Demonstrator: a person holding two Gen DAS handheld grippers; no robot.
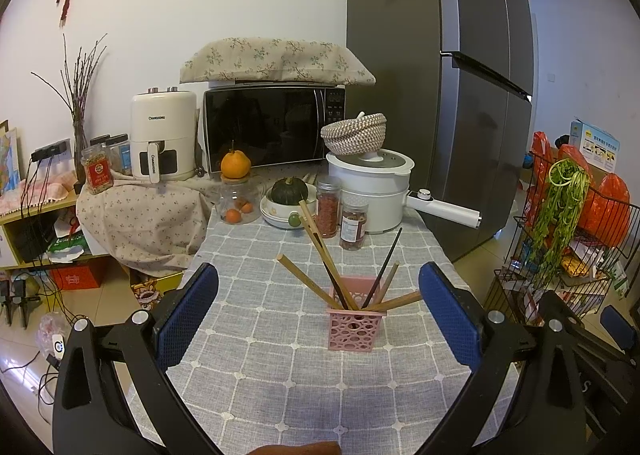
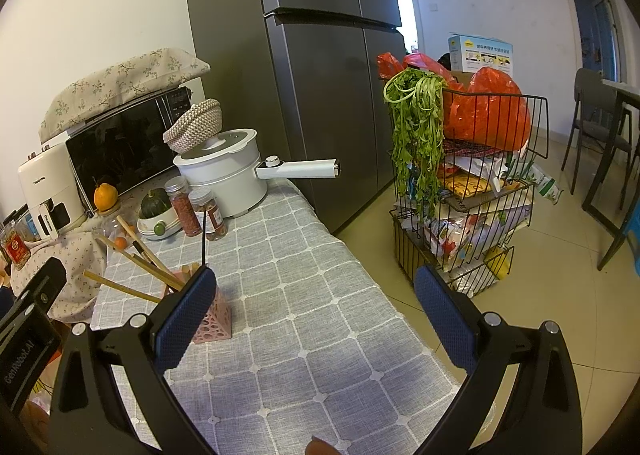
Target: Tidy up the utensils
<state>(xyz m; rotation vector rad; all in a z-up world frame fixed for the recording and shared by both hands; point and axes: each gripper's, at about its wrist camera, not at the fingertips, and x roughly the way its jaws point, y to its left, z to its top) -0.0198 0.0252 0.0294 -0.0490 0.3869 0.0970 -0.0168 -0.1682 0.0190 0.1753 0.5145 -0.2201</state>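
Chopsticks (image 1: 320, 251) stand splayed in pink holder (image 1: 352, 325), mid-tabletop (image 1: 280, 375) on grey checked cloth. Left gripper (image 1: 318, 315) spread wide, empty, holder framed between its blue pads, apart from both. Right gripper (image 2: 316, 315) likewise wide, empty; holder sits behind its left pad.

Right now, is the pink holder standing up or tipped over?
Standing up: the pink holder sits flat on the tablecloth, chopsticks fanning out of its top.

Surface: table under grey checked tablecloth (image 1: 280, 367)
Middle: pink holder (image 1: 352, 329)
Far end: white pot (image 1: 370, 191), two spice jars (image 1: 340, 217), bowl (image 1: 284, 213), glass jar (image 1: 237, 203)
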